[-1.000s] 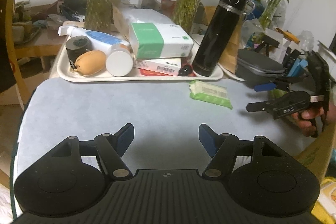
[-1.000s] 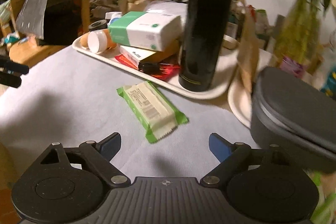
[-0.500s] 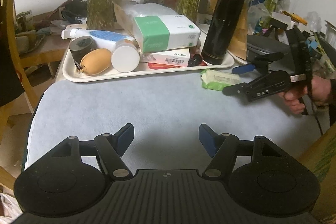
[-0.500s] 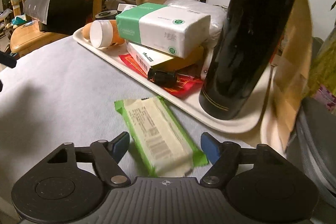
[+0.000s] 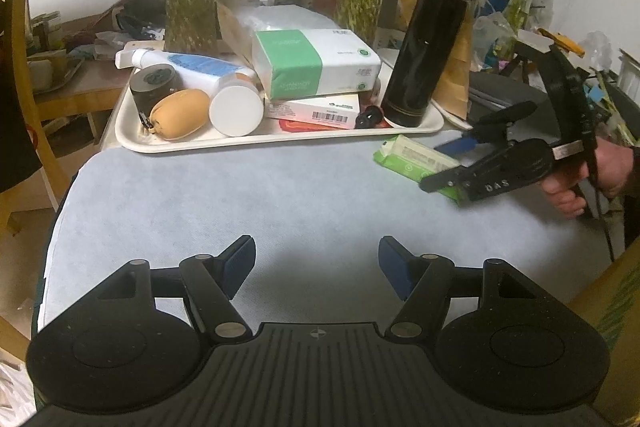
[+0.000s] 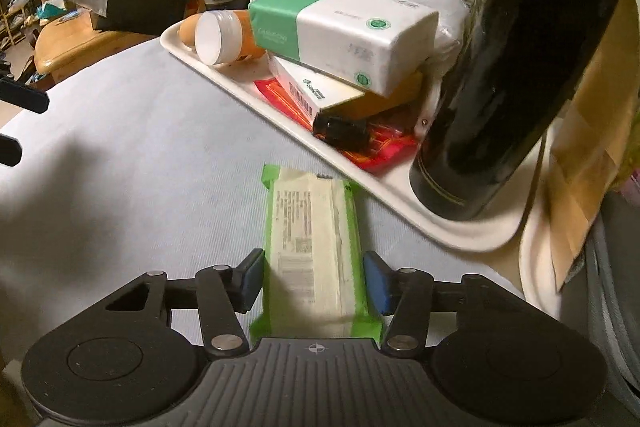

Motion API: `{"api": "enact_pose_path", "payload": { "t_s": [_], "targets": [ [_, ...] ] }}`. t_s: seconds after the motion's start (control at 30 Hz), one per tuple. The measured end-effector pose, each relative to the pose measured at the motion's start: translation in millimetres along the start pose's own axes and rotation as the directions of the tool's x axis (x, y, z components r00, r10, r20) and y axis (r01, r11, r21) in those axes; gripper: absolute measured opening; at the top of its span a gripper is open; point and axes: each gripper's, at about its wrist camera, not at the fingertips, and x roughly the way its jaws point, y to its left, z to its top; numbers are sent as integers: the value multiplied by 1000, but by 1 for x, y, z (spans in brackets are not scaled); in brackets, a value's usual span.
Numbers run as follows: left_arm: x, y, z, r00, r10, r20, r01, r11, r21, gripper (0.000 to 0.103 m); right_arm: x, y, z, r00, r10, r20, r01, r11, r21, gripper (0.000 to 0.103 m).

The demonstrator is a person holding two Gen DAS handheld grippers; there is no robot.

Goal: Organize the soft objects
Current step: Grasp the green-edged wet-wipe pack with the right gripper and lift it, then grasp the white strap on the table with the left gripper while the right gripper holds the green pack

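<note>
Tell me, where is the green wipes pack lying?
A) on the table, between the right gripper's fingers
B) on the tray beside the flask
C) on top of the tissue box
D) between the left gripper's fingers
A: the wipes pack lies flat on the table, in front of the tray, between the closing fingers of the right gripper.

- The near end of the flat green-and-white wipes packet (image 6: 310, 251) disappears under the right gripper (image 6: 314, 285) body; whether the closing blue pads (image 6: 376, 287) already press its sides cannot be told.
- The tall black metal flask (image 6: 516, 75) is cut off by the top edge in the right wrist view.
- Print on the green-and-white tissue pack (image 5: 316, 67) is too small to read.
- The red flat wrapper (image 6: 376, 147) lies mostly buried under a white barcoded box (image 6: 316, 91).
</note>
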Motion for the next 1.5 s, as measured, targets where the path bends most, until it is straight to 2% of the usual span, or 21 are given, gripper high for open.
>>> {"api": "enact_pose_path", "payload": {
  "t_s": [0.13, 0.23, 0.37, 0.47, 0.6, 0.73, 0.87, 0.9, 1.03, 1.23, 1.33, 1.47, 1.5],
  "targets": [
    [1, 4, 0, 999, -39, -11, 38, 999, -18, 68, 3, -3, 1, 1000, 11, 10, -12, 999, 35, 51],
    [-1, 12, 1, 991, -132, -15, 131, 991, -39, 68, -2, -4, -2, 1000, -2, 11, 2, 1000, 31, 50],
    [-3, 21, 6, 975, -219, -32, 216, 972, -91, 68, -15, -9, -6, 1000, -22, 12, 21, 998, 55, 50],
    [1, 18, 14, 945, -321, -61, 317, 946, -61, 68, -31, -9, -6, 999, -39, 19, 38, 998, 43, 50],
    [16, 0, 27, 886, -444, -135, 453, 890, 45, 68, -57, -13, -6, 998, -52, 43, 50, 997, 56, 50],
    [36, -21, 32, 832, -515, -207, 547, 824, 147, 67, -82, -17, -5, 995, -75, 66, 70, 995, 75, 50],
    [60, -38, 33, 766, -582, -274, 637, 744, 200, 67, -103, -16, -5, 992, -90, 88, 83, 993, 80, 50],
    [66, -42, 32, 754, -590, -290, 652, 728, 214, 67, -106, -15, -5, 991, -92, 92, 85, 993, 80, 50],
    [87, -62, 27, 725, -595, -346, 685, 676, 271, 64, -120, -14, -5, 989, -102, 108, 94, 992, 81, 50],
    [108, -83, 18, 679, -608, -412, 733, 598, 325, 54, -137, -15, -6, 983, -117, 140, 103, 990, 101, 50],
    [114, -92, 15, 664, -605, -440, 747, 565, 350, 44, -142, -18, -5, 980, -122, 160, 104, 988, 116, 50],
    [116, -102, 8, 651, -599, -466, 758, 537, 370, 25, -145, -20, -4, 977, -125, 175, 103, 986, 132, 50],
    [116, -103, 5, 659, -597, -458, 752, 536, 383, 16, -146, -20, -4, 976, -127, 176, 105, 986, 133, 50]
  ]
}}
